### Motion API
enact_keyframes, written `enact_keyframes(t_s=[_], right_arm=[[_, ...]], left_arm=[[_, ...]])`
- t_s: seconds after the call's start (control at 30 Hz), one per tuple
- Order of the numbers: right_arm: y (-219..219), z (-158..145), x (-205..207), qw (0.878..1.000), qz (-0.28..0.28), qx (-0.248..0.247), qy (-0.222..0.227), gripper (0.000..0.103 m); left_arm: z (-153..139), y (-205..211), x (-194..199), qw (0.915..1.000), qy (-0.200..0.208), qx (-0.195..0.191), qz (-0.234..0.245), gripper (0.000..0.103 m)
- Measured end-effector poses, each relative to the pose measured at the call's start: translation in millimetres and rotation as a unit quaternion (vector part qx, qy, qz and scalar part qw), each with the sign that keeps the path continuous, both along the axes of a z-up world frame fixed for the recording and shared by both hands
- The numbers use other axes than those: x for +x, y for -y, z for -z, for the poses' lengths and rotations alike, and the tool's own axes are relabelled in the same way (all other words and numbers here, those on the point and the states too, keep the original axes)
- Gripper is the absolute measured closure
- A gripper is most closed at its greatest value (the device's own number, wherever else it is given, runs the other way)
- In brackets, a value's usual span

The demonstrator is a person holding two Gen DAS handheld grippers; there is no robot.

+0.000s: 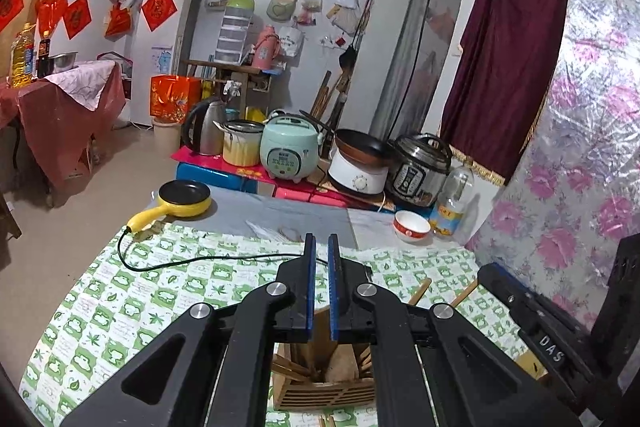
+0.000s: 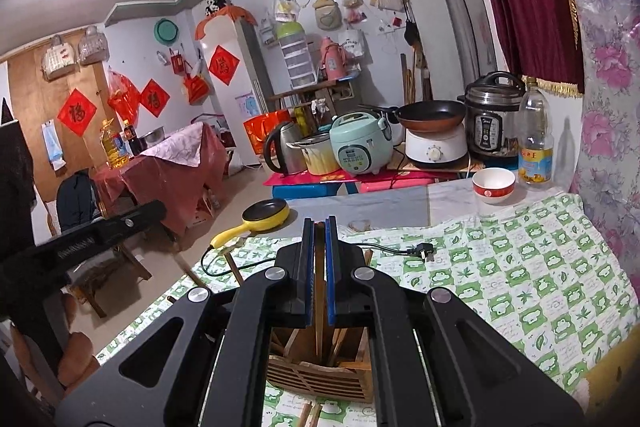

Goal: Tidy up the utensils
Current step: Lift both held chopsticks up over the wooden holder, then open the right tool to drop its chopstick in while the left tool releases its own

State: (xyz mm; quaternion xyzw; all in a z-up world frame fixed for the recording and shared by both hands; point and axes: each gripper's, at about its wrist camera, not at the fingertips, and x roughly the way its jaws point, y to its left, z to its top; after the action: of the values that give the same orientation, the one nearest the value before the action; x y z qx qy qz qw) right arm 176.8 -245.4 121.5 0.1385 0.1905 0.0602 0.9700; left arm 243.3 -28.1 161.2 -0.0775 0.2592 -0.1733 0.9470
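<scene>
A slatted wooden utensil holder [image 1: 320, 393] stands on the green-patterned tablecloth [image 1: 160, 307], with several wooden chopsticks inside. It also shows in the right wrist view [image 2: 316, 383]. My left gripper [image 1: 321, 247] hovers above the holder, jaws nearly closed with a narrow empty gap. My right gripper [image 2: 319, 227] is shut on a wooden chopstick [image 2: 319, 291] that points down into the holder. Loose chopsticks [image 1: 420, 293] lie on the cloth beside the holder.
A yellow mini frying pan [image 1: 180, 203] sits at the far left of the table, its black cord [image 1: 192, 261] running across the cloth to a plug [image 2: 424, 251]. A red-and-white bowl [image 1: 411, 225] and an oil bottle [image 1: 454, 201] stand at the far right. Cookers crowd a low stand beyond.
</scene>
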Motion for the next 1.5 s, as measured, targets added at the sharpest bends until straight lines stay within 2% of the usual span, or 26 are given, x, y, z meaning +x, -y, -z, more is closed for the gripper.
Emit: enact_keyframes(t_s=[0.17,0.23,0.27,0.3,0.33,0.37,0.5,0.53,0.57,0.73,0.8,0.9,1.07,1.23,1.3,1.4,1.5], right_arm=[[0.1,1.9,1.8,1.000,-0.001,0.000,-0.006,0.097],[0.0,7.3,6.3,1.000,-0.001,-0.004,-0.025,0.091],[0.3,10.7,9.3,0.999,-0.002,-0.004,-0.037,0.087],[1.9,13.1,11.2,0.999,-0.002,-0.002,-0.041,0.075],[3.7,14.7,11.8,0.999,0.002,0.002,-0.042,0.068],[6.1,15.2,11.0,0.999,0.008,0.003,-0.040,0.062],[13.6,10.9,5.1,0.999,0.017,0.011,-0.030,0.061],[16.6,9.5,4.2,0.999,0.019,0.013,-0.027,0.059],[17.8,8.6,2.1,0.999,0.022,0.014,-0.024,0.055],[21.0,4.5,-3.0,0.999,0.032,0.012,-0.013,0.039],[19.8,2.4,-5.9,0.999,0.037,0.012,-0.007,0.028],[17.5,-1.8,-13.2,0.999,0.046,0.009,0.004,0.020],[22.3,-8.9,-33.3,0.998,0.055,0.022,0.016,0.011],[27.6,-15.1,-56.9,0.997,0.057,0.036,0.025,0.009],[27.0,-17.1,-64.0,0.997,0.057,0.034,0.027,0.007],[23.1,-14.9,-74.1,0.998,0.060,0.025,0.025,0.006],[18.7,-2.5,-79.2,0.998,0.059,0.013,0.009,0.006]], left_arm=[[9.9,13.8,3.5,0.9997,-0.012,0.013,0.015,0.097],[13.7,18.9,5.1,0.9994,-0.021,0.020,0.021,0.096],[15.6,20.0,5.6,0.9992,-0.026,0.017,0.026,0.088],[16.6,19.8,5.5,0.9992,-0.028,0.014,0.025,0.076],[16.7,17.4,4.4,0.9995,-0.026,0.010,0.018,0.045],[16.1,14.8,3.0,0.9997,-0.021,0.006,0.009,0.027],[8.5,3.2,-3.5,0.9999,-0.004,-0.004,-0.011,0.016],[6.7,1.0,-3.7,0.9999,-0.003,-0.007,-0.015,0.008],[5.4,-2.7,-5.2,0.9996,0.002,-0.013,-0.024,0.006],[0.8,-7.6,-5.8,0.9992,0.006,-0.006,-0.040,0.006],[0.4,-7.1,-5.6,0.9989,0.004,0.004,-0.046,0.006],[0.5,-4.5,-7.5,0.9982,0.005,0.021,-0.056,0.006],[-0.2,0.2,-22.6,0.9956,0.017,0.059,-0.072,0.006],[4.2,5.7,-42.3,0.9937,0.028,0.080,-0.073,0.006],[16.9,5.9,-55.2,0.9929,0.035,0.095,-0.062,0.006],[56.5,-0.6,-74.8,0.9907,0.040,0.114,-0.064,0.006],[105.2,-9.0,-78.4,0.9898,-0.009,0.132,-0.052,0.006]])
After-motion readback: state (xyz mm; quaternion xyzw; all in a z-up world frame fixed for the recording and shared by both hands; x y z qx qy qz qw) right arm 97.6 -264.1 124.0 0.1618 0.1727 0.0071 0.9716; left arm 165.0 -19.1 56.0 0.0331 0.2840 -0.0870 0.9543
